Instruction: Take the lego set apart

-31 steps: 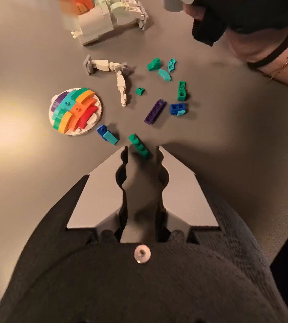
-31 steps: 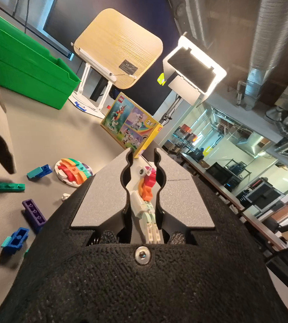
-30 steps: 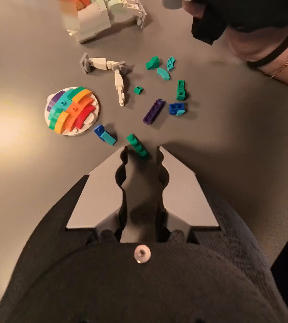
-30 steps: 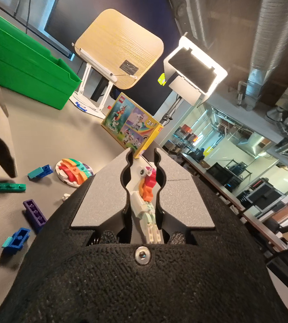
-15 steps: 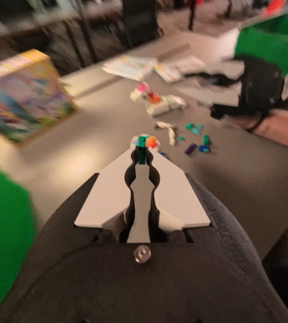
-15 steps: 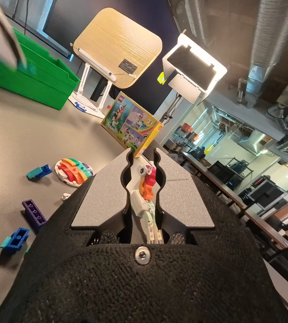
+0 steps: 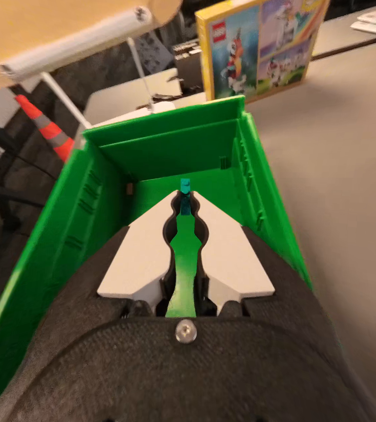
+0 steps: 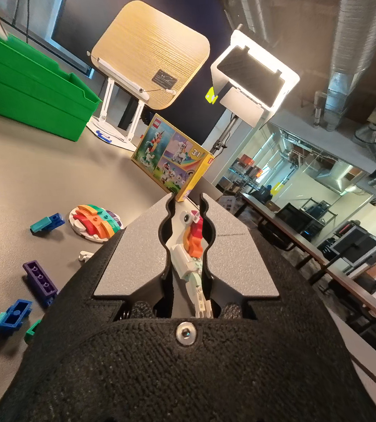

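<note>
Lego plate (image 7: 185, 198) pinched in left hand-held gripper (image 7: 185, 201) above green bin (image 7: 164, 155).

The green bin (image 7: 164, 157) is smooth moulded plastic with a slight sheen. The teal plate (image 7: 185, 196) looks like glossy plastic, as do the purple brick (image 8: 41, 282) and the rainbow disc (image 8: 95, 222). The table (image 8: 45, 173) is matt grey and smooth. The left gripper (image 7: 185, 194) has matt pale fingers on a rough, woven-looking black body (with one bright metal screw (image 7: 186, 334)). The box (image 7: 260, 48) is printed card.
</note>
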The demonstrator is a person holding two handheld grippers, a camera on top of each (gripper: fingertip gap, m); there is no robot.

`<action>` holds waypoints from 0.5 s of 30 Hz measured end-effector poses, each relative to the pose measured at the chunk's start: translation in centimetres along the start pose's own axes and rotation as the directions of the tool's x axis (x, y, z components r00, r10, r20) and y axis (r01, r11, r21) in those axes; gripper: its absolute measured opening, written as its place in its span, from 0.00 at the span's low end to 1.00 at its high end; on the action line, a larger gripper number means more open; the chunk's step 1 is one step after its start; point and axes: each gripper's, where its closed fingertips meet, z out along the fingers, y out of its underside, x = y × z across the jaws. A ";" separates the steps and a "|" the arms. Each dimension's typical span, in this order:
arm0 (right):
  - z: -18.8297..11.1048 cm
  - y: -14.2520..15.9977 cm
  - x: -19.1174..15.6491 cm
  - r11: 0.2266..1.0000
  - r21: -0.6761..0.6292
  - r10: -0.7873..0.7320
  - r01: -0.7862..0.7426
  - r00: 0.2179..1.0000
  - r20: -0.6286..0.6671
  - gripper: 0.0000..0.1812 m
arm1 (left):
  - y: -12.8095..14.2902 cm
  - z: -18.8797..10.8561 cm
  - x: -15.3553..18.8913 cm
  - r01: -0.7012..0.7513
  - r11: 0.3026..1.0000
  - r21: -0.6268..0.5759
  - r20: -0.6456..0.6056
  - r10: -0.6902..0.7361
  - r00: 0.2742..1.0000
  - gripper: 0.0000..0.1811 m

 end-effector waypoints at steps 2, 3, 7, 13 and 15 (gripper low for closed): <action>0.0 0.1 0.1 1.000 -0.001 0.010 -0.010 1.000 -0.004 0.11 | -0.2 1.4 3.1 -0.011 1.000 -0.014 -0.089 0.010 0.996 0.04; 0.0 0.1 0.2 1.000 -0.001 0.014 -0.014 1.000 -0.006 0.11 | -0.3 1.9 4.5 -0.037 0.999 -0.019 -0.120 0.035 0.992 0.04; -0.1 0.0 0.4 1.000 0.005 0.029 -0.029 1.000 -0.012 0.11 | -1.9 2.4 9.1 -0.073 0.997 0.038 -0.173 0.079 0.982 0.04; 0.1 0.0 0.3 0.999 0.009 0.035 -0.035 0.999 -0.005 0.11 | -4.5 1.9 16.8 -0.083 0.986 0.141 -0.215 0.113 0.970 0.04; 0.0 -0.1 0.3 0.999 0.011 0.036 -0.036 0.999 -0.004 0.11 | -5.1 1.9 19.4 -0.107 0.982 0.158 -0.233 0.142 0.962 0.04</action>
